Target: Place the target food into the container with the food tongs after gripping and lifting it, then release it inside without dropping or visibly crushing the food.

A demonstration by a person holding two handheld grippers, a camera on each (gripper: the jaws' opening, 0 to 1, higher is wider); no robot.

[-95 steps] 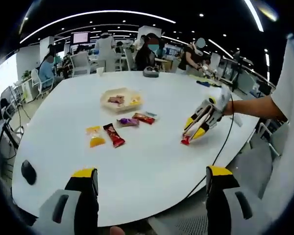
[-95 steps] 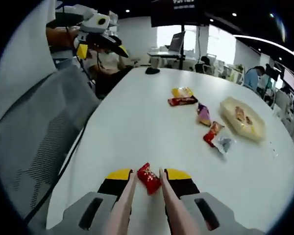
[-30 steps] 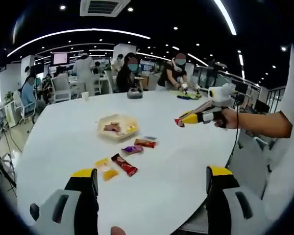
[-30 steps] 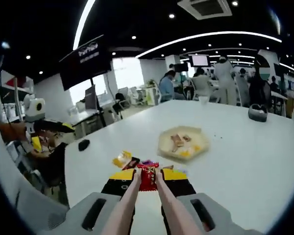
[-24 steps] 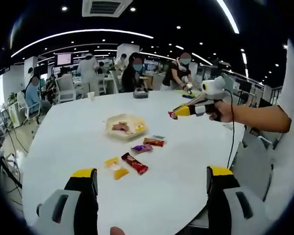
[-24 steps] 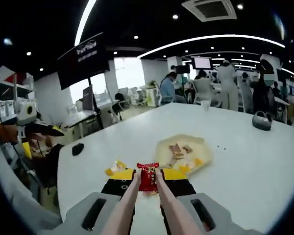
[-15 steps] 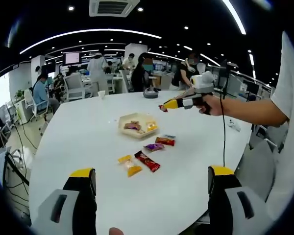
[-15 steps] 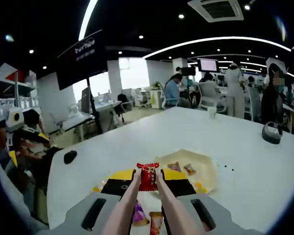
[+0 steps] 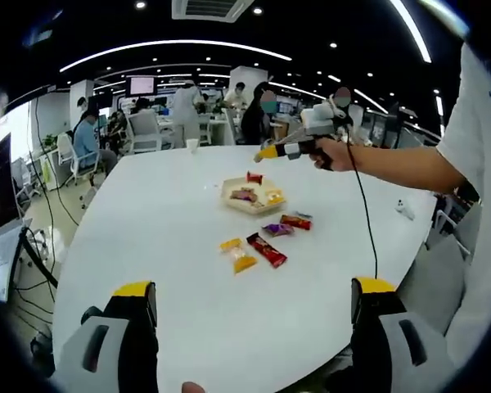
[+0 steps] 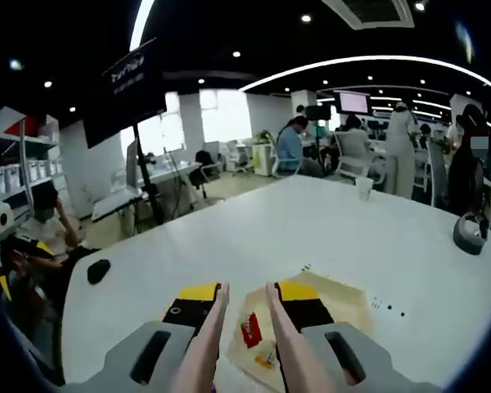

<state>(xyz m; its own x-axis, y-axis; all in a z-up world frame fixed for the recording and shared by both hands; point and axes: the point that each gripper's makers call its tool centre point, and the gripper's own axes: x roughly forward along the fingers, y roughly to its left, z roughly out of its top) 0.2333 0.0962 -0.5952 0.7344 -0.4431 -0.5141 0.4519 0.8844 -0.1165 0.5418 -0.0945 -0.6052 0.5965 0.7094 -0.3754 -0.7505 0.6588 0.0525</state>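
While the right gripper (image 10: 244,301) hangs over the container (image 10: 344,304) with its tongs parted and holding nothing, the red snack packet (image 10: 250,329) lies inside it; the left gripper (image 9: 250,293) gapes wide above the white table (image 9: 147,246).

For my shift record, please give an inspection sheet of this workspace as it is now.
Surface: large white oval table.
Job's things: red snack packet lying in the shallow beige tray.
Clutter: red, yellow, purple and red-orange packets on the table beside the tray.
Grippers: right hand-held gripper open above the tray; left hand-held gripper open, apart from everything.
Cables: black cable hanging from the right hand-held gripper.
Surroundings: open office, seated and standing people, white paper cup, black computer mouse.
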